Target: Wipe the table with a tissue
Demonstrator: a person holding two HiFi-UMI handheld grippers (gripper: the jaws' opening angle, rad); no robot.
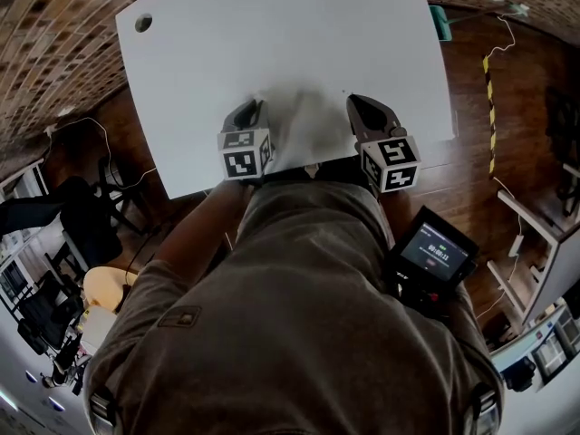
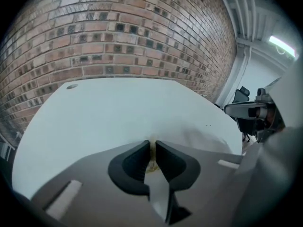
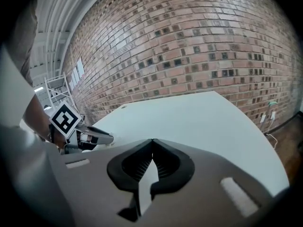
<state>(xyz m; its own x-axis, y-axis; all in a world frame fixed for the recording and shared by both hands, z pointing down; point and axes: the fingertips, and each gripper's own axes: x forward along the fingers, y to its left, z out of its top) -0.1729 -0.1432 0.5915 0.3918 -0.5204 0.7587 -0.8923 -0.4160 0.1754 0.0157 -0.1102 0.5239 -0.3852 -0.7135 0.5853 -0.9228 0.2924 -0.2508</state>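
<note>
White crumpled paper tissue lies on the flat white rectangular table, at the table's 6 o'clock edge, right in front of the person. It sits between the two grippers.

Left gripper is at the tissue's 9 o'clock, touching it. In the left gripper view its black jaws are clenched nearly together on a thin whitish-yellow fold of the tissue. The rest of the sheet spreads out toward 2 o'clock on the tabletop.

Right gripper is at the tissue's 3 o'clock, just beside its edge. In the right gripper view its black jaws are clenched with the tips meeting, and no tissue shows past them. Whether they pinch an edge cannot be told. The same view shows the left gripper at 9 o'clock, low over the table.

Both grippers point toward 12 o'clock. A small round hole sits in the table's 10 o'clock corner. A red-brown brick wall stands beyond the far edge. A dark wooden floor shows at 3 o'clock. A black handheld device with a lit screen is at 5 o'clock of the tissue, off the table.
</note>
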